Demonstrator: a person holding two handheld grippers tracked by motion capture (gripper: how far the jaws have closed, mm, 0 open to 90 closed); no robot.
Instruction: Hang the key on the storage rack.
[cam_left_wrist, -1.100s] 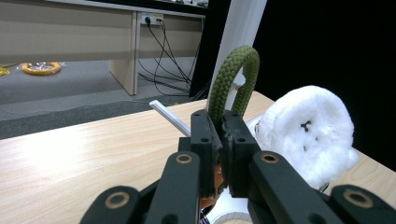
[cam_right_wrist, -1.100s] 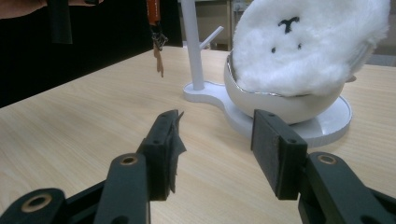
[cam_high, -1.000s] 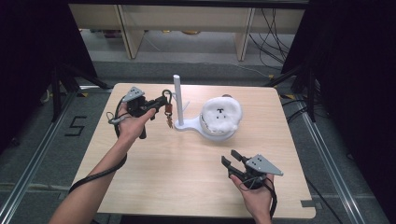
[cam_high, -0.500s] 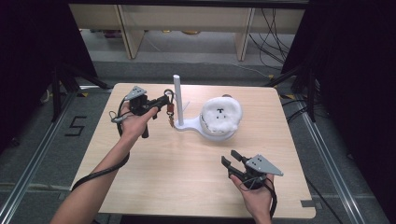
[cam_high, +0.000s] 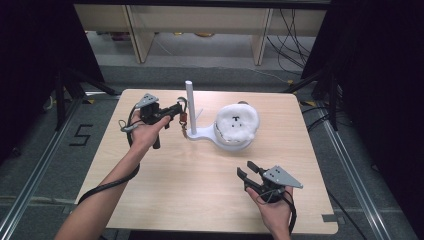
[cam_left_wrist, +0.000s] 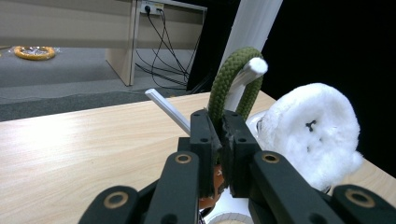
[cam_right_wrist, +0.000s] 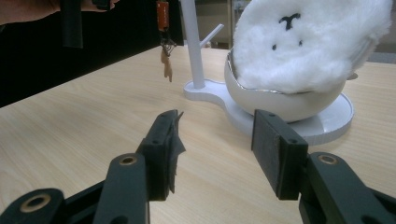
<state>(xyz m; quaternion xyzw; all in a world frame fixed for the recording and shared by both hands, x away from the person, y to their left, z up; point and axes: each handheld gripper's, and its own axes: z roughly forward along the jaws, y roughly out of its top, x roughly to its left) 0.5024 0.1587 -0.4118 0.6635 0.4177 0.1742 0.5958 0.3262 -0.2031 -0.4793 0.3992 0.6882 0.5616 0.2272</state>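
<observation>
This looks like a lab or recording studio set up for data capture. A pale wooden desk stands alone on grey carpeted floor, flanked by black curtains on both sides. A black numeral five marked on the floor sits beside metal floor rails. Behind it stand light wooden bench legs, loose black cables trailing over the floor, and a wall power socket with plugs in it.
</observation>
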